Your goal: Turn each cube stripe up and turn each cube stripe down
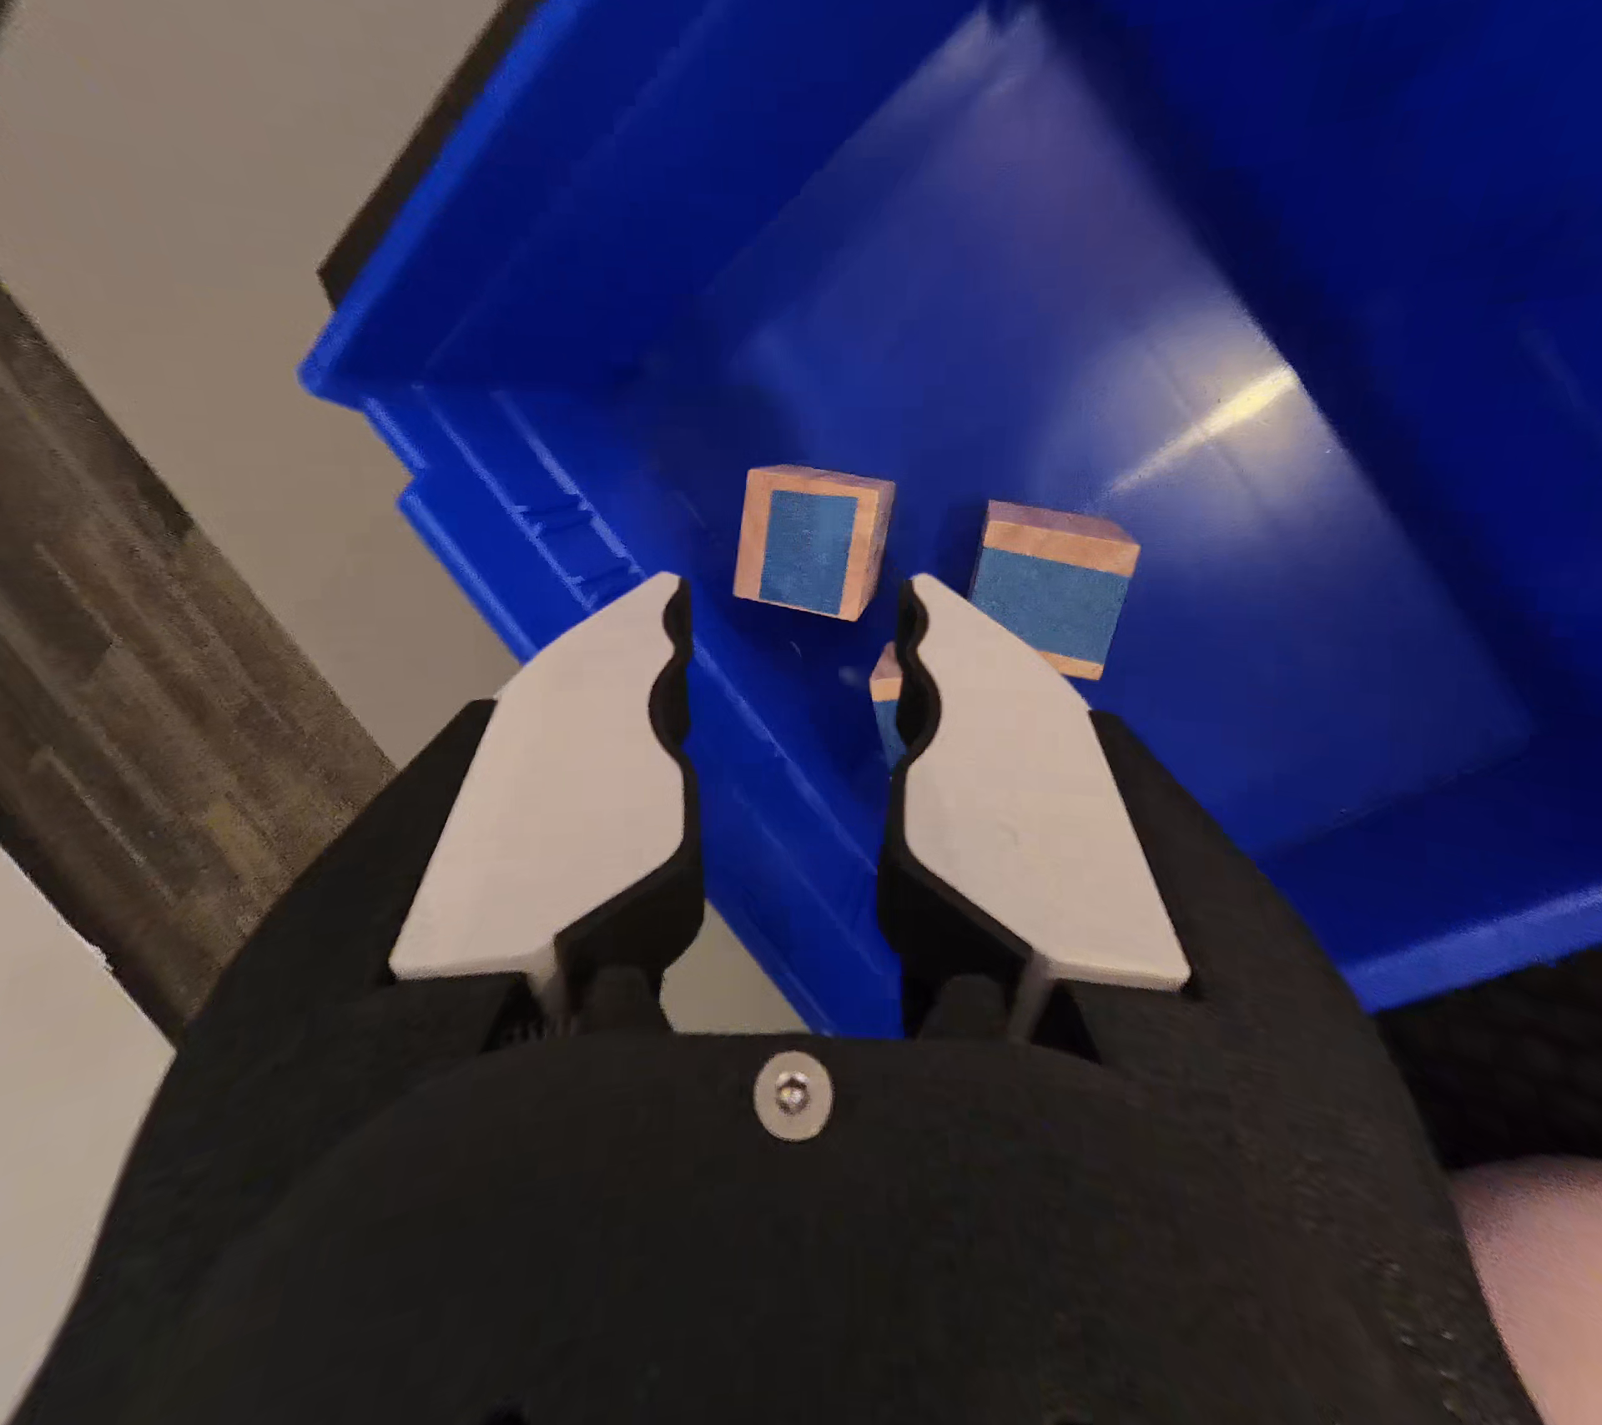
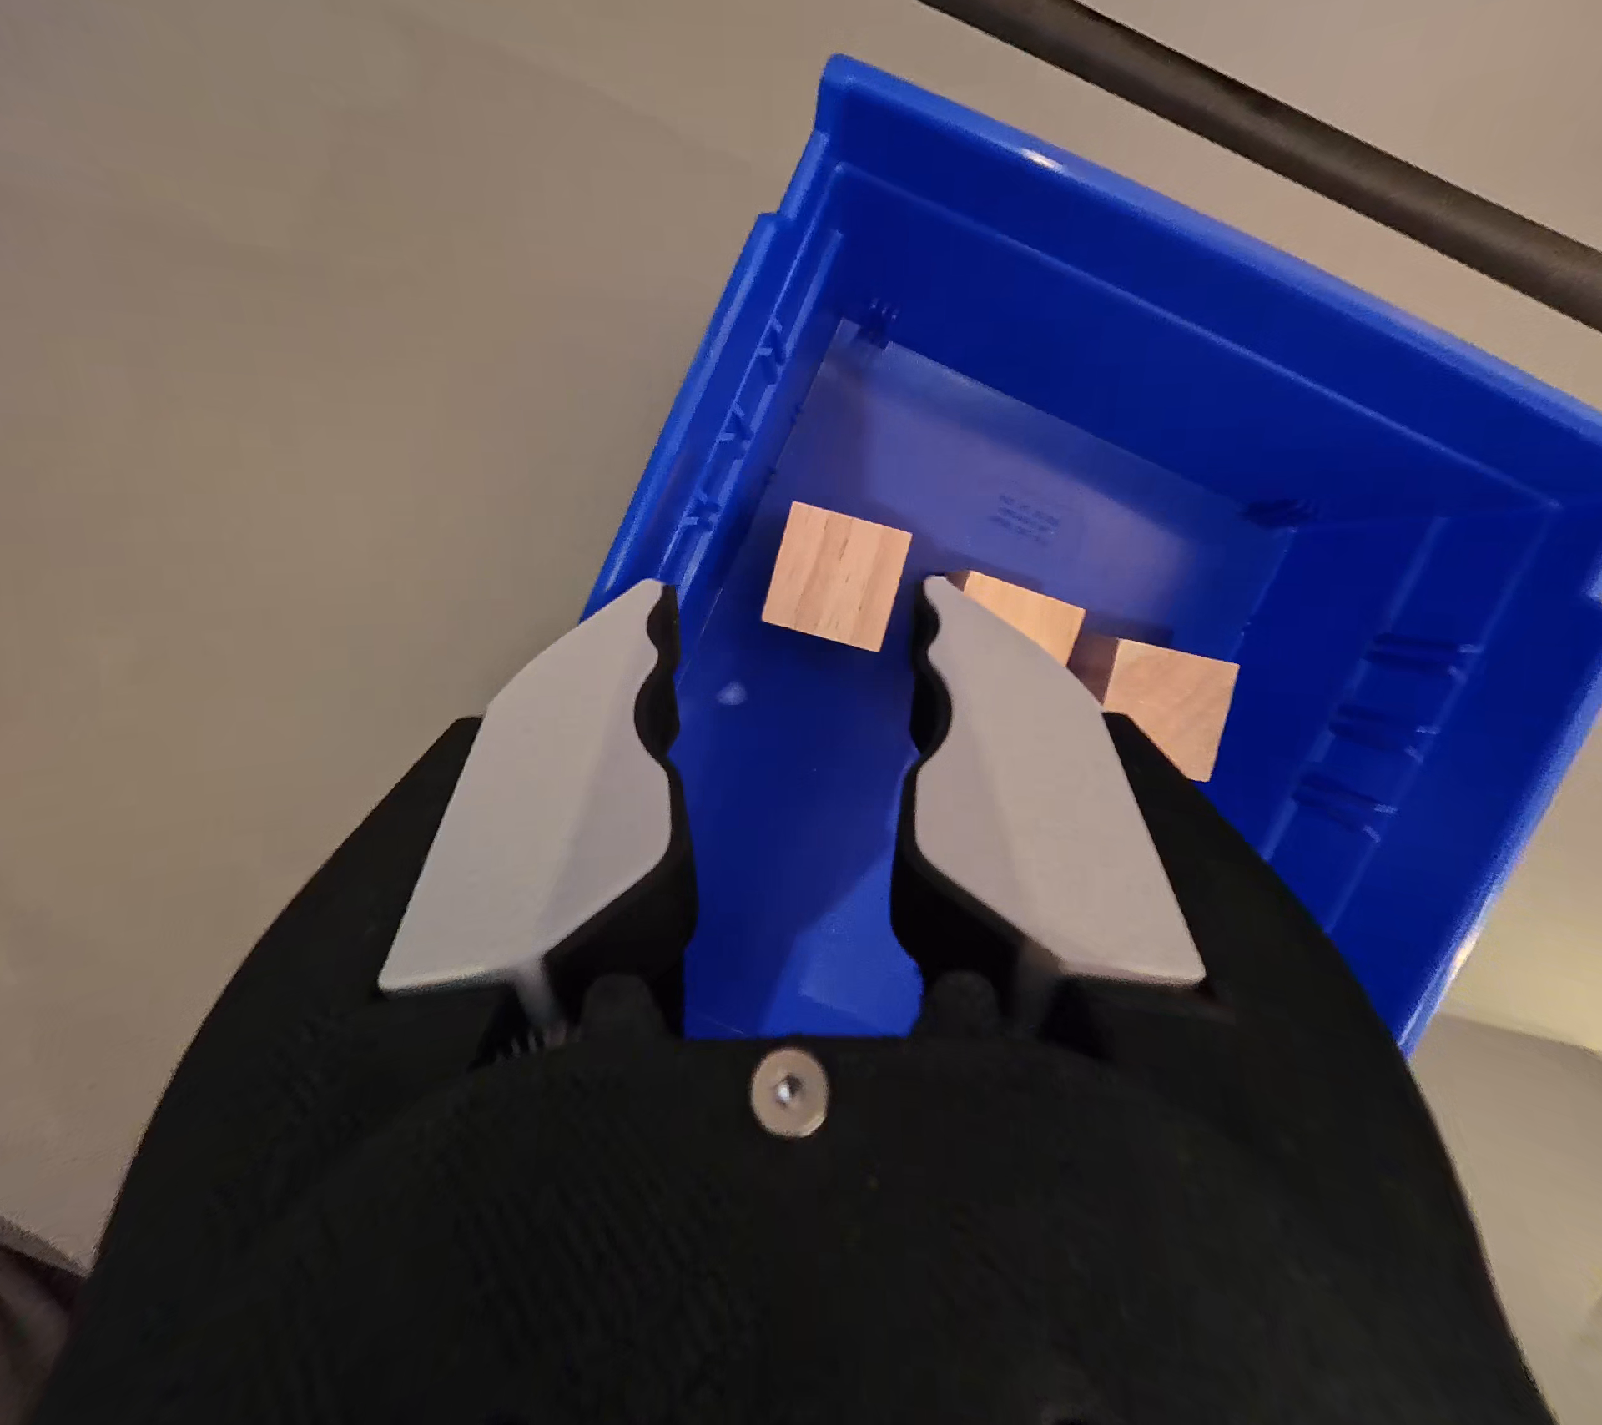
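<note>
Counter [image 2: 260,256]: pale, carrying blue bin [image 2: 1084,274]; dark bar along far edge.

Bin: open-topped, three wooden cubes on its floor near one side wall, nothing else inside.

Left hand-held gripper [image 1: 793,608]: jaws apart about a cube's width, holding nothing, poised over bin rim. Left view: cube A [image 1: 812,541] with blue stripe patch facing camera; cube B [image 1: 1053,590] just beside it, blue band on its facing side; third cube [image 1: 886,699] mostly hidden behind right finger.

Right hand-held gripper [image 2: 793,603]: likewise parted, empty, above bin floor. Right view: only plain wood faces showing; near cube [image 2: 837,577] apart from the other two, which look touching.

Step, judged: reach for a cube to roll it. Advice: take the isolated cube first, close on two plain opposite sides, lift clear of floor, rotate a quarter turn, set flat. Keep fingers off the wall.
</note>
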The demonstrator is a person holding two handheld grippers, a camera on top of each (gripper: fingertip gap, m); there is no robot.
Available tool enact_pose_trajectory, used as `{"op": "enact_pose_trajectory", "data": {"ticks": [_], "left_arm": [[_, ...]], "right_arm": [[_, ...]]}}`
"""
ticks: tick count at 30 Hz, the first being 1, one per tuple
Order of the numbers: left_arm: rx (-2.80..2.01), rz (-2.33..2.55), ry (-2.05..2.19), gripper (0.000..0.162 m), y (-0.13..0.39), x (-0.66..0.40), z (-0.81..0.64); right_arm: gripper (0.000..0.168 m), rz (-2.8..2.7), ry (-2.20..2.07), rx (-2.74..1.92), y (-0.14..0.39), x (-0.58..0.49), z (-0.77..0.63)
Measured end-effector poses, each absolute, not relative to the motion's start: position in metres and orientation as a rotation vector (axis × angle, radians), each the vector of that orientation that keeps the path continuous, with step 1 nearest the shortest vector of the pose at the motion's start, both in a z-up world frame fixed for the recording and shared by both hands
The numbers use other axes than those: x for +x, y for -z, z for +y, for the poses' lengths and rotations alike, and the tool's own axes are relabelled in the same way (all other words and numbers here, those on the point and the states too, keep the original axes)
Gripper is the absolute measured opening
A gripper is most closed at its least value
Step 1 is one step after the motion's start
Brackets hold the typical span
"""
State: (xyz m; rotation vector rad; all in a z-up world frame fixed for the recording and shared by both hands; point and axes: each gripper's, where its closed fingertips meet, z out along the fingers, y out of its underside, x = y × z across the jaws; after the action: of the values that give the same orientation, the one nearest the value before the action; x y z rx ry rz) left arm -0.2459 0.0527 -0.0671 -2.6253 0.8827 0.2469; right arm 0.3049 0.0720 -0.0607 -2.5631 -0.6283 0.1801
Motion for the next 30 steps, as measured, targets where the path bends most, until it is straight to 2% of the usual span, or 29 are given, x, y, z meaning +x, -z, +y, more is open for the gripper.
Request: {"op": "enact_pose_trajectory", "data": {"ticks": [1, 9, 10, 18, 22, 25, 30], "left_arm": [[-2.647, 0.878, -0.239, 0.047, 0.073, -0.246, 0.055], [-2.722, 0.935, -0.266, 0.05, 0.1, -0.251, 0.06], [-2.742, 0.936, -0.269, 0.045, 0.103, -0.252, 0.06], [-2.817, 0.955, -0.32, 0.054, 0.121, -0.252, 0.063], [-2.856, 0.963, -0.359, 0.052, 0.13, -0.254, 0.064], [-2.872, 0.978, -0.4, 0.045, 0.135, -0.256, 0.065], [-2.898, 0.966, -0.416, 0.045, 0.136, -0.256, 0.064]], "right_arm": [[0.054, -0.638, -0.176, -2.565, 0.062, 0.304, 0.072], [0.056, -0.722, -0.114, -2.602, 0.074, 0.302, 0.07], [0.056, -0.731, -0.102, -2.601, 0.075, 0.302, 0.07], [0.055, -0.736, -0.09, -2.581, 0.071, 0.303, 0.071], [0.055, -0.735, -0.083, -2.582, 0.07, 0.306, 0.071], [0.055, -0.742, -0.082, -2.582, 0.07, 0.306, 0.07], [0.055, -0.762, -0.054, -2.582, 0.07, 0.307, 0.069]]}}
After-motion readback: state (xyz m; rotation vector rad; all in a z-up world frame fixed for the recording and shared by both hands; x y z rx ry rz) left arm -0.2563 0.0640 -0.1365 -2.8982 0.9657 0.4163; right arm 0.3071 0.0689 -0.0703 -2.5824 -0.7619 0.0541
